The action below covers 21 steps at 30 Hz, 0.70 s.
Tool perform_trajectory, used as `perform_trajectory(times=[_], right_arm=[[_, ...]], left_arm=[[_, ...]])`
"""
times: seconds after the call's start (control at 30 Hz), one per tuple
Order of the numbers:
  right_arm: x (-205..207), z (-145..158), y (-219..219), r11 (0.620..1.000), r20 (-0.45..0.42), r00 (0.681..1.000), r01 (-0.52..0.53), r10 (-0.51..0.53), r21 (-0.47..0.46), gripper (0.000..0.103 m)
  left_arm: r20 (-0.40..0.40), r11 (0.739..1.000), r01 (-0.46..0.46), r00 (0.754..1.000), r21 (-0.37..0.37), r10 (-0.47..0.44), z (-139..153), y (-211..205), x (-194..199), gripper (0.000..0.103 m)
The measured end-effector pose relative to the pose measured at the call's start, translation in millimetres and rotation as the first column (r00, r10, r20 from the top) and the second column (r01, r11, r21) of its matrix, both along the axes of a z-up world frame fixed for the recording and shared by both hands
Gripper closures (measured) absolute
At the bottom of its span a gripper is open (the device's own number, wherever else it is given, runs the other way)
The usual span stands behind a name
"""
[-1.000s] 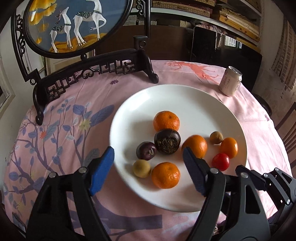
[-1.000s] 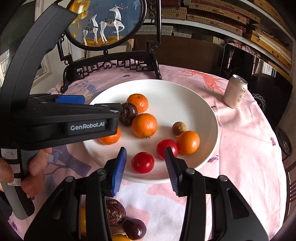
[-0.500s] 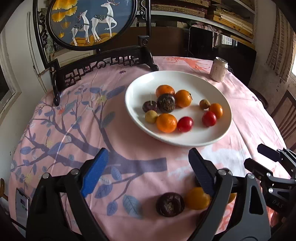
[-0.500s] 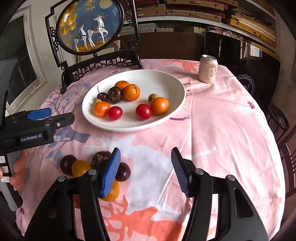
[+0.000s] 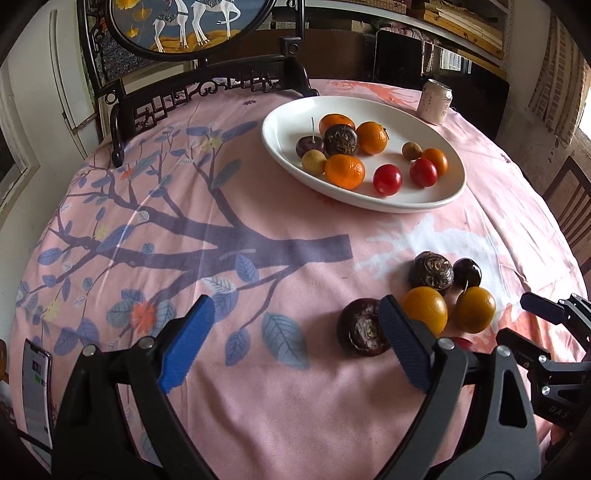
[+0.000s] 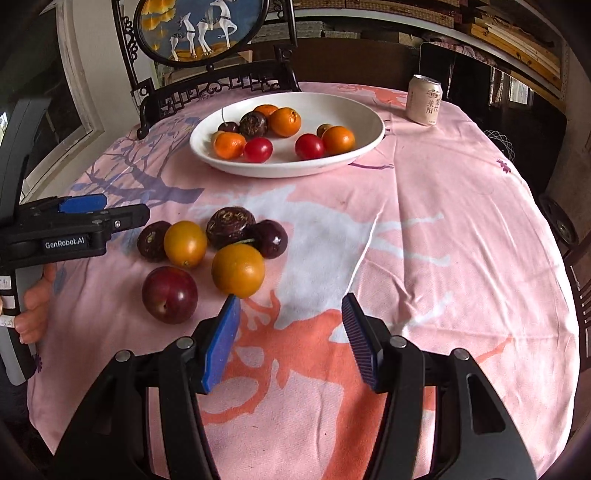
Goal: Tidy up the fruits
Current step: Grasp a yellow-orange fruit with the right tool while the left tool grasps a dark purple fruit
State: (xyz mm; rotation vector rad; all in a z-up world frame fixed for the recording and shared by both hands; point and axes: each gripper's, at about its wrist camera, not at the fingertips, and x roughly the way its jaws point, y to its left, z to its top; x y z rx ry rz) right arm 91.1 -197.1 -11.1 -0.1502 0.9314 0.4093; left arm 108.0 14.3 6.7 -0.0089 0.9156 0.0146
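A white plate [image 5: 448, 194] [image 6: 369, 122] holds several fruits: oranges, red tomatoes, dark passion fruits and small brown ones. Loose fruits lie on the cloth nearer me: a dark passion fruit [image 5: 360, 328] [image 6: 152, 240], two yellow-orange fruits [image 6: 238, 269] [image 6: 184, 243], another passion fruit [image 6: 229, 226], a dark cherry [image 6: 271, 238] and a red plum [image 6: 170, 293]. My left gripper [image 5: 291, 343] is open and empty, its right finger just in front of the near passion fruit. My right gripper [image 6: 290, 339] is open and empty, just right of the near yellow fruit.
A drink can [image 5: 436, 101] [image 6: 424, 99] stands beyond the plate at the right. A dark carved stand with a round deer painting [image 5: 184, 22] [image 6: 201, 29] stands at the table's far edge. A phone [image 5: 37, 387] lies at the near left edge.
Both grippers have pulled back from the plate toward the near side of the table. The loose fruits now lie right in front of them. Both stay open and empty.
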Motion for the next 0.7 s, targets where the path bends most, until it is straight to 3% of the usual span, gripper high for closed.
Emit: perform_trajectory(times=[0.2,0.53,0.6,0.67,0.7], right_arm=[[-0.8,-15.1,14.8,0.997,-0.035,0.998,-0.045,0.043,-0.055,0.045],[17.6,-13.7,42.1,0.993,0.018,0.996,-0.083,0.085,-0.089,0.046],[22.3,-13.4,45.6,0.993,0.008,0.996,-0.088,0.088,-0.074,0.051],[25.1,-16.3,48.7,0.994,-0.01,0.995,-0.095,0.094,-0.062,0.065],[25.0,-16.9,49.1,0.994,-0.005,0.996,-0.091,0.091,-0.061,0.065]], left_arm=[[0.007,1.0,0.001,1.0,-0.016,-0.001,-1.7,7.0,-4.8,0.011],[-0.012,0.998,-0.009,1.0,-0.057,0.008,-7.3,18.0,0.3,0.011],[-0.008,0.998,-0.011,1.0,-0.061,0.01,-6.8,18.9,0.0,0.011],[-0.013,0.998,-0.007,1.0,-0.058,0.006,-6.9,18.6,0.1,0.011],[-0.016,0.998,-0.004,1.0,-0.055,0.004,-7.3,17.9,0.1,0.011]])
